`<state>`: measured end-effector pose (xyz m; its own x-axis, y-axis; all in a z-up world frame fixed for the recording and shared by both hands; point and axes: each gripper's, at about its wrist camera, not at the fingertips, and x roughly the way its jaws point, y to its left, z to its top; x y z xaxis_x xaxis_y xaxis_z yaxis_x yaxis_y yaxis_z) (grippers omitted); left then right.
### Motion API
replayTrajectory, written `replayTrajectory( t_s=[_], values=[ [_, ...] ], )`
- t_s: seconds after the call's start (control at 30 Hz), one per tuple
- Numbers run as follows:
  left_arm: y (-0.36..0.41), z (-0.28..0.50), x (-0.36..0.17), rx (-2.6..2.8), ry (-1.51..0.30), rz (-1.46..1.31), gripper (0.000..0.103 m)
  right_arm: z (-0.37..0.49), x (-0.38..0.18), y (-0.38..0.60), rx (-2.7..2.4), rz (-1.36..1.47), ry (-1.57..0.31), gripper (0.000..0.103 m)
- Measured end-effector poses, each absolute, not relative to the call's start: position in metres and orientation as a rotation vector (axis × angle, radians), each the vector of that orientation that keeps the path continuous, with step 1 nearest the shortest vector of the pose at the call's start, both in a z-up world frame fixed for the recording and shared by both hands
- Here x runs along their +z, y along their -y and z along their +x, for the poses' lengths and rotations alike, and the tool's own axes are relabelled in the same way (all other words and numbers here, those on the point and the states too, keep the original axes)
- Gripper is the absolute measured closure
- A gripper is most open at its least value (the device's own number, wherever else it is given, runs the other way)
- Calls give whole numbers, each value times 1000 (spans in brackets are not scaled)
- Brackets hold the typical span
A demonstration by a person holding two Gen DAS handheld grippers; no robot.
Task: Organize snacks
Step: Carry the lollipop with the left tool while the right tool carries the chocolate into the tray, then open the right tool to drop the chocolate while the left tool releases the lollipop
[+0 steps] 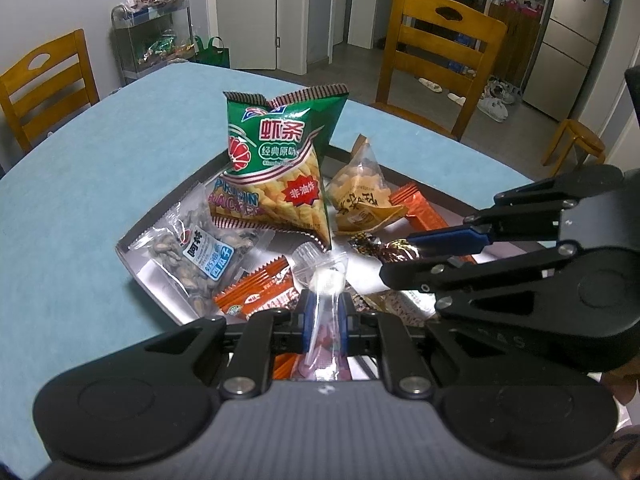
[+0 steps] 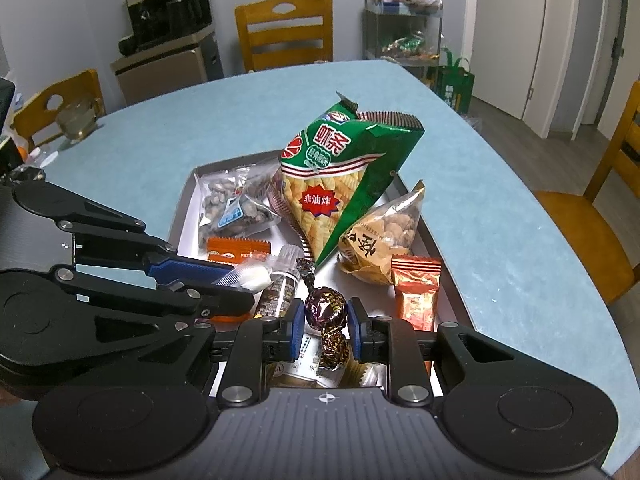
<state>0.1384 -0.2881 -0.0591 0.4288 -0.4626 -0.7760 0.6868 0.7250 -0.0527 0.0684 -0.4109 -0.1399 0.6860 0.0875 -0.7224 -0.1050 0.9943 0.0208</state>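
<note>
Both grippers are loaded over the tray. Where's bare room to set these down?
The tray is crowded around the prawn cracker bag. Free patches: blue tabletop left of the seed packet, and tabletop right of the tray, beyond the orange wafer.

You see a green, red-striped prawn cracker bag (image 1: 276, 160), orange wrappers (image 1: 256, 292), and a light blue tablecloth (image 1: 120, 152).

Tray (image 2: 448, 280) looked like brushed metal, reflective inside. Green shrimp-stick bag (image 1: 276, 164) was glossy printed foil; seed pouch (image 1: 200, 256) clear shiny plastic. Candy (image 2: 326, 308) I saw wrapped in crinkled metallic foil. Tabletop (image 1: 100, 184) matt, slightly mottled blue. Chairs (image 1: 436, 52) varnished wood.
</note>
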Motion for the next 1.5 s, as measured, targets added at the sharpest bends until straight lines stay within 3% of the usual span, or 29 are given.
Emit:
replayTrajectory(
  t_s=[0.47, 0.73, 0.8, 1.03, 1.2, 1.37, 1.43, 1.5],
  values=[
    [285, 131, -50, -726, -836, 291, 95, 64, -133, 411, 104, -20, -788, 78],
    [284, 131, -47, -724, -842, 300, 90, 63, -135, 411, 104, -35, -795, 77],
    [285, 131, -47, -718, -841, 301, 83, 62, -134, 411, 100, -34, -790, 77],
    [284, 129, -45, -719, -825, 298, 81, 60, -131, 413, 93, -30, -782, 76],
    [281, 130, -44, -703, -818, 287, 66, 59, -130, 416, 85, -21, -781, 72],
    [280, 130, -43, -693, -813, 284, 57, 58, -129, 420, 74, -14, -778, 67],
    [279, 131, -42, -691, -810, 285, 54, 57, -128, 421, 67, -8, -777, 63],
    [279, 132, -42, -679, -807, 290, 44, 56, -128, 423, 52, -6, -778, 57]
  ],
)
